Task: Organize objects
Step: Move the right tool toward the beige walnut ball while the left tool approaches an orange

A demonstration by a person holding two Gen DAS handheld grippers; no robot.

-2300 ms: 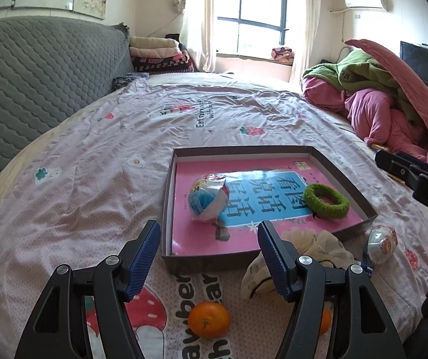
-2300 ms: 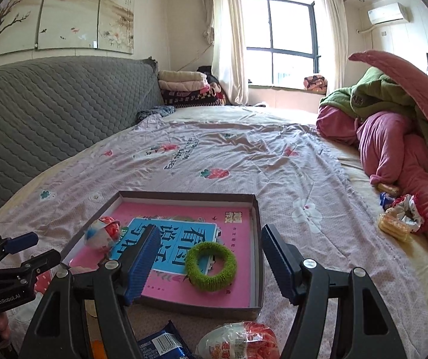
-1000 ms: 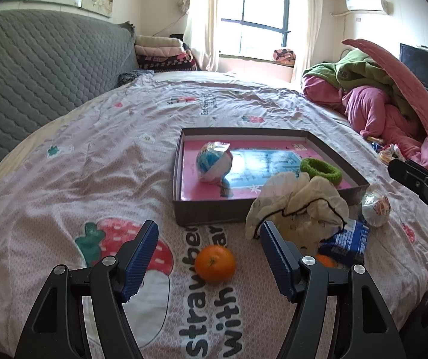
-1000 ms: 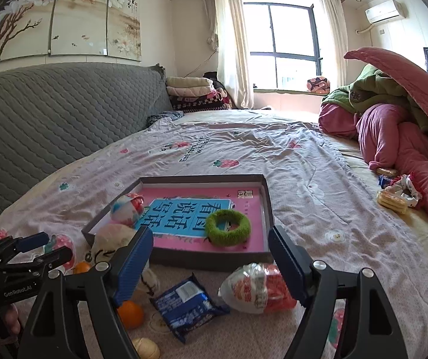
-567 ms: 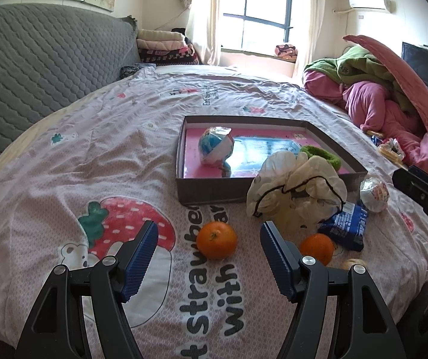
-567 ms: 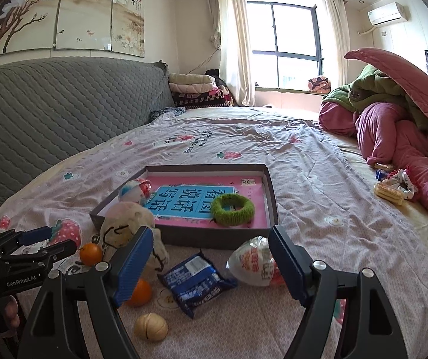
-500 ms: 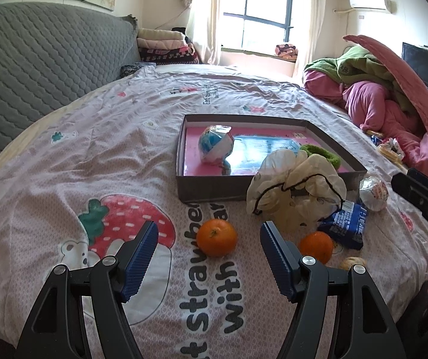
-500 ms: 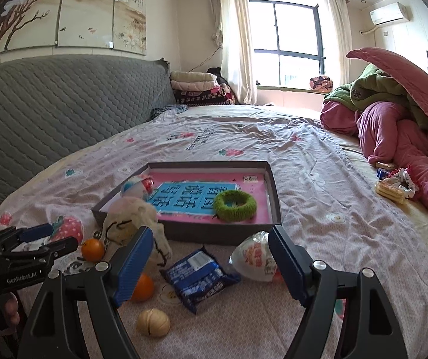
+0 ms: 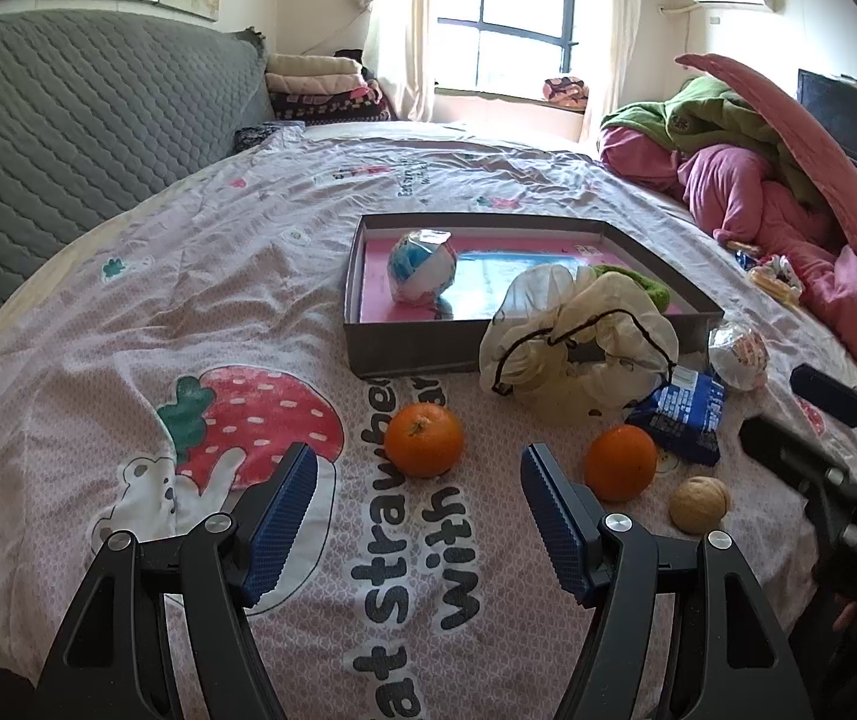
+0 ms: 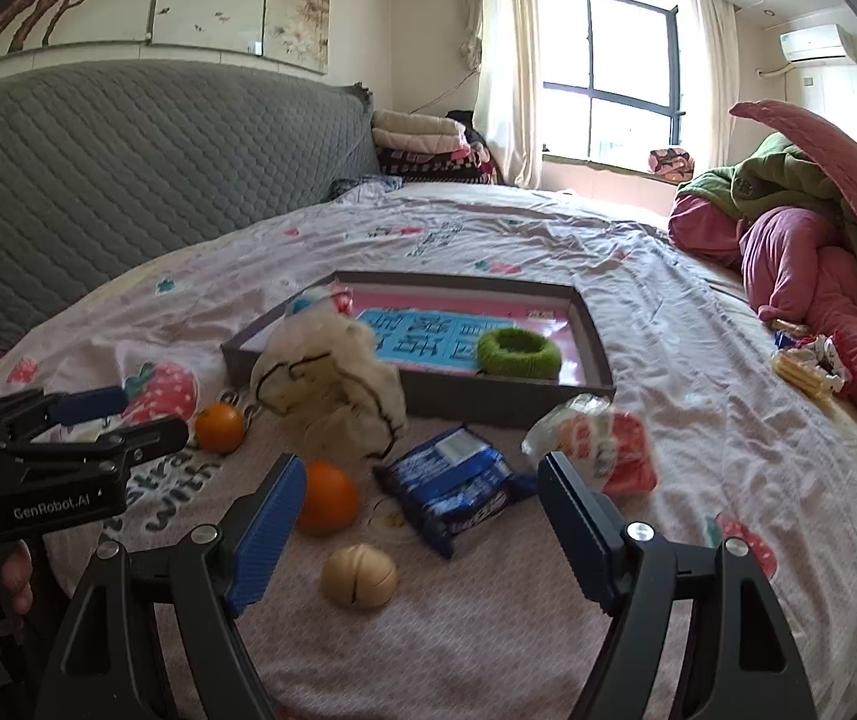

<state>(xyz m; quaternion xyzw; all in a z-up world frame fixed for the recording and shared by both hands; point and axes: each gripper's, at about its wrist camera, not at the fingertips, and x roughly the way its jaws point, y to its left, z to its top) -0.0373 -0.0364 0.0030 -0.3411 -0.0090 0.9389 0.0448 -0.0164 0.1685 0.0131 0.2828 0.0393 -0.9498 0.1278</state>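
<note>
A grey tray (image 9: 404, 354) (image 10: 506, 399) with a pink book in it lies on the bed. It holds a blue-white-red snack bag (image 9: 422, 267) and a green hair ring (image 10: 517, 351). In front of the tray lie a cream drawstring pouch (image 9: 584, 342) (image 10: 332, 384), two oranges (image 9: 424, 440) (image 9: 620, 462), a walnut (image 9: 699, 504) (image 10: 359, 576), a blue wrapper (image 10: 458, 489) and a red-white snack bag (image 10: 602, 444). My left gripper (image 9: 416, 483) is open and empty, just short of the nearer orange. My right gripper (image 10: 422, 492) is open and empty above the walnut and blue wrapper.
A grey quilted headboard (image 10: 128, 180) runs along the left. Pink and green bedding (image 10: 818, 252) is piled at the right, with snack packets (image 10: 806, 369) beside it. Folded blankets (image 10: 422, 144) sit by the window. A person's fingers (image 10: 14, 576) hold the left gripper's handle.
Both grippers have drawn back from the tray, so the loose oranges, walnut and wrappers now show in front of them. Jaws stayed open.
</note>
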